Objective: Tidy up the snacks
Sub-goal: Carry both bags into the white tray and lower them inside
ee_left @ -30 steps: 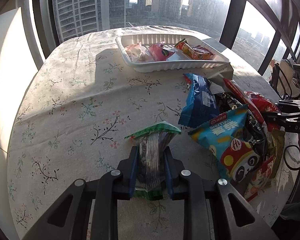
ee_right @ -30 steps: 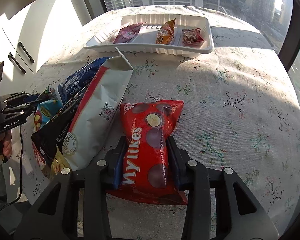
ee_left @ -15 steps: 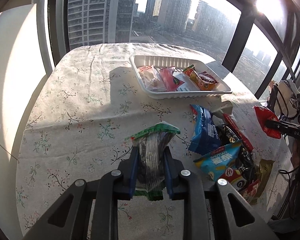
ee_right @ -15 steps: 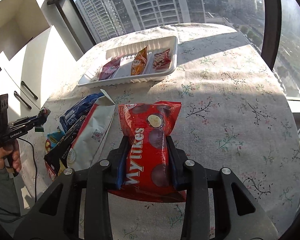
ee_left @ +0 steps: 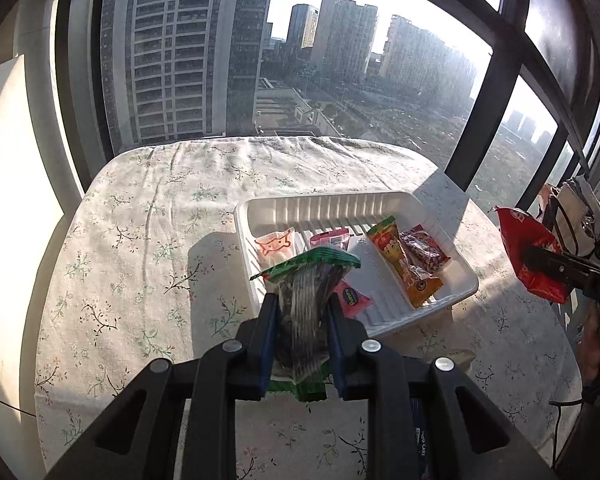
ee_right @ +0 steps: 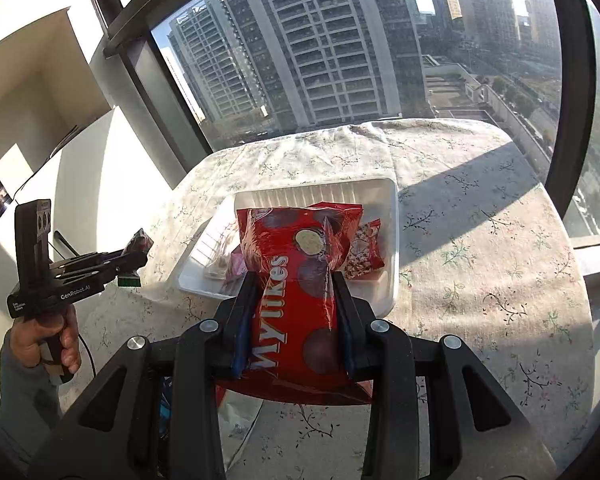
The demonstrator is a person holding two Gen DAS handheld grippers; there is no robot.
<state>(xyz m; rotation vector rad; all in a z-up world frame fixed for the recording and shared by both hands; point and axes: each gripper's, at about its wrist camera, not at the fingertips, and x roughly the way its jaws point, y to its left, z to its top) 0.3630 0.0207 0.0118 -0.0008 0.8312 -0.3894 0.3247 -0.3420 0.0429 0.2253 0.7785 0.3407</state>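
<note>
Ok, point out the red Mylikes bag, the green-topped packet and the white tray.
red Mylikes bag [ee_right: 296, 280], right wrist view, on its printed front.
green-topped packet [ee_left: 306, 292], left wrist view, on its clear ribbed middle.
white tray [ee_left: 324, 205], left wrist view, on its ribbed far wall.

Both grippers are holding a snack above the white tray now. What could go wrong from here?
1. The red Mylikes bag in the right gripper looks wide beside the white tray compartments; it may cover the small packets there.
2. The green-topped packet in the left gripper hangs over the pink packet; dropped here, it could land on it.
</note>
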